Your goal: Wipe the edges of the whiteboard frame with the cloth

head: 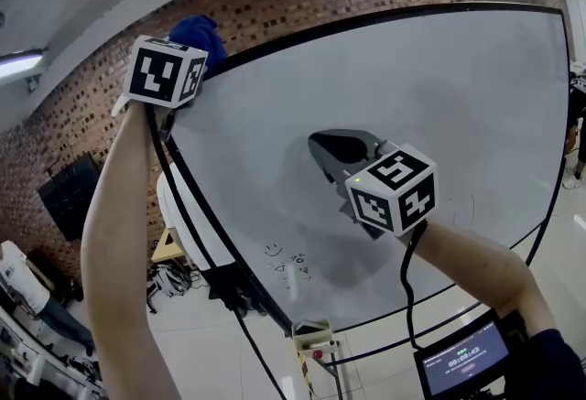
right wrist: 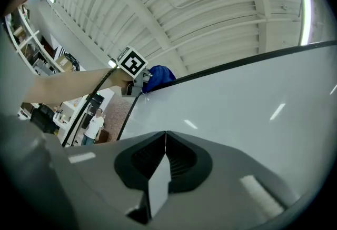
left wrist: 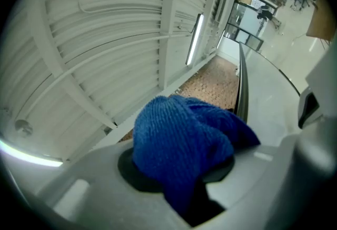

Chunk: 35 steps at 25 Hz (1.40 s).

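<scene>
A blue cloth [head: 198, 34] is bunched in my left gripper [head: 188, 59], which is shut on it at the whiteboard's upper left corner. In the left gripper view the cloth [left wrist: 185, 142] fills the space between the jaws and lies against the black frame [left wrist: 243, 84]. The frame [head: 366, 18] runs along the top edge of the white board [head: 412, 105]. My right gripper [head: 331, 148] is shut with nothing in it and hovers in front of the middle of the board. From the right gripper view, the cloth [right wrist: 158, 77] and the left gripper [right wrist: 138, 86] sit on the top frame [right wrist: 247, 59].
A red brick wall [head: 275, 0] stands behind the board. The board's stand and cables [head: 240, 290] are below its lower left corner. Faint pen marks [head: 284, 263] remain on the board's lower part. A person [right wrist: 95, 126] stands far off on the floor.
</scene>
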Each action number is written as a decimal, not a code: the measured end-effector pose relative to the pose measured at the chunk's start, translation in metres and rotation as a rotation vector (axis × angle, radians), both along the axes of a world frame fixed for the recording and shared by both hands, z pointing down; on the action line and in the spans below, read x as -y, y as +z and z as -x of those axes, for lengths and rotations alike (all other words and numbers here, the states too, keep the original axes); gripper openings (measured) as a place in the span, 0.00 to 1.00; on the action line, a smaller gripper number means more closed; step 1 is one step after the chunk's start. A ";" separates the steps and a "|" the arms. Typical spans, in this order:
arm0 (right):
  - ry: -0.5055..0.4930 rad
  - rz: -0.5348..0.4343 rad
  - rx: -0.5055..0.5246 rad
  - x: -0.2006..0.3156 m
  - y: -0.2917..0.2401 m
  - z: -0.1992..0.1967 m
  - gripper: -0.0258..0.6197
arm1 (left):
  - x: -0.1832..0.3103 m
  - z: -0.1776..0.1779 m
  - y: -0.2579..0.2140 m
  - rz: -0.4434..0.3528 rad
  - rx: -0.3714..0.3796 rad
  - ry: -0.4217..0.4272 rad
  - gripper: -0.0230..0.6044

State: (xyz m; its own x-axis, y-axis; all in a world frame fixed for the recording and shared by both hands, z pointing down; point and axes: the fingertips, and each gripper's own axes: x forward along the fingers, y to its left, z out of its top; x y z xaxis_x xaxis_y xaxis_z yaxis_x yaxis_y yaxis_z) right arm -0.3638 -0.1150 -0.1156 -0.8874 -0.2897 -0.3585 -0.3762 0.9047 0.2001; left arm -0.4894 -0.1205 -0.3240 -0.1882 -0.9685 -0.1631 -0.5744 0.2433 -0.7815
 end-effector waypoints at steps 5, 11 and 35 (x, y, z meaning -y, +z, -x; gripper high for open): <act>-0.029 0.006 0.010 0.002 -0.013 -0.016 0.06 | 0.019 -0.020 0.002 0.022 -0.004 -0.001 0.24; -0.035 -0.035 0.002 0.006 -0.009 -0.047 0.06 | 0.034 -0.043 0.006 0.011 -0.019 -0.029 0.24; 0.015 0.028 0.041 0.061 0.010 -0.160 0.06 | 0.044 -0.135 0.004 -0.224 -0.201 0.105 0.25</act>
State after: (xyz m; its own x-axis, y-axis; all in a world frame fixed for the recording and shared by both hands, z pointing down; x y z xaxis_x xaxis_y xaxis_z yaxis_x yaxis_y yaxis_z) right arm -0.2043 -0.1760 -0.1054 -0.8677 -0.3133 -0.3859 -0.3973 0.9037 0.1595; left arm -0.3545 -0.1644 -0.3199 -0.1393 -0.9284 -0.3445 -0.7428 0.3280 -0.5837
